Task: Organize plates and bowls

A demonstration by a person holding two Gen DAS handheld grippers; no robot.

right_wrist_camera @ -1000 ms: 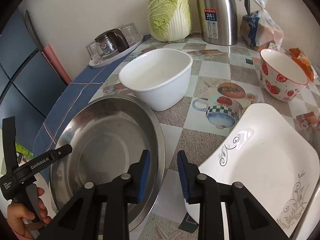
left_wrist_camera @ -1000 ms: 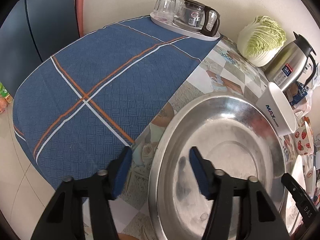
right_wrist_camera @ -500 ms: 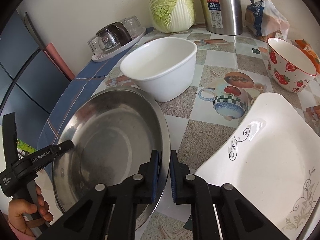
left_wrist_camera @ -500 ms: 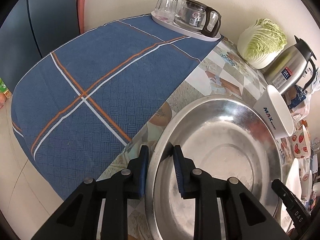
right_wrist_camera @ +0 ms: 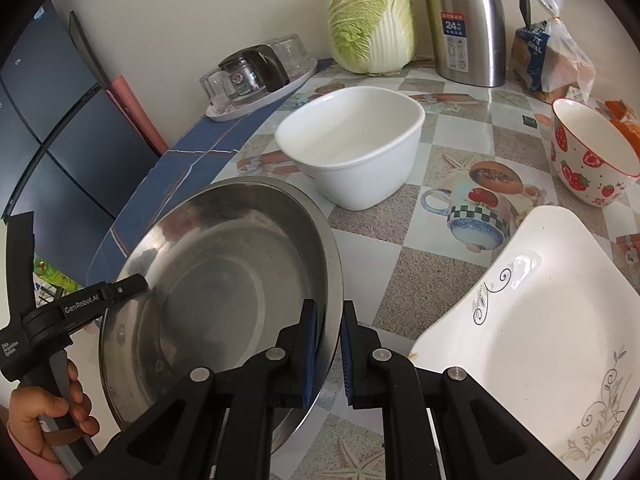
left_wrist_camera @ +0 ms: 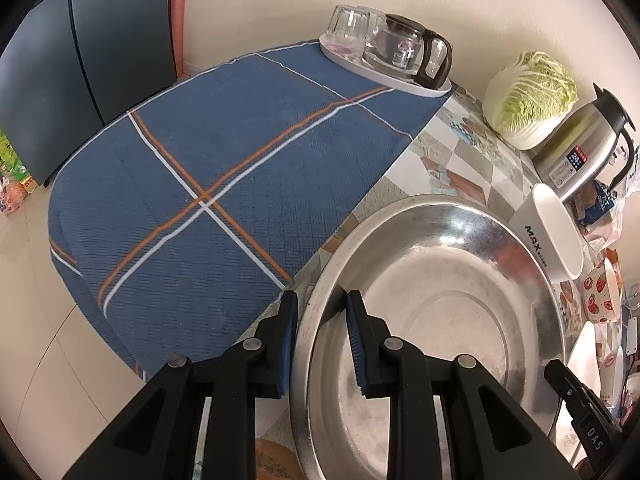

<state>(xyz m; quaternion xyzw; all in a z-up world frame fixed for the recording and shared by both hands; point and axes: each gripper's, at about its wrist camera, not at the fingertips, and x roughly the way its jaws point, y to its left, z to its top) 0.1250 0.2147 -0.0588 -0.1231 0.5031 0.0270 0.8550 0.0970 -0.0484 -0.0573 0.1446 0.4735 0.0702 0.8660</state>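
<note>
A large steel plate [left_wrist_camera: 440, 312] [right_wrist_camera: 224, 280] is held at both sides. My left gripper [left_wrist_camera: 320, 312] is shut on its left rim. My right gripper [right_wrist_camera: 329, 320] is shut on its right rim. The plate looks tilted, lifted a little off the table. A white square bowl [right_wrist_camera: 352, 152] stands just behind it and also shows in the left wrist view [left_wrist_camera: 556, 236]. A white plate with a grey scroll pattern [right_wrist_camera: 532, 340] lies to the right. A strawberry-print bowl [right_wrist_camera: 588, 160] stands at the far right.
A blue checked cloth [left_wrist_camera: 208, 184] covers the table's left part. At the back stand a tray with glasses and a glass pot [left_wrist_camera: 388, 56], a napa cabbage [right_wrist_camera: 372, 20], a steel thermos jug [right_wrist_camera: 468, 24] and a bagged loaf [right_wrist_camera: 548, 60].
Both grippers closed from open onto the steel plate's opposite rims. The plate has since risen and tilted slightly.
</note>
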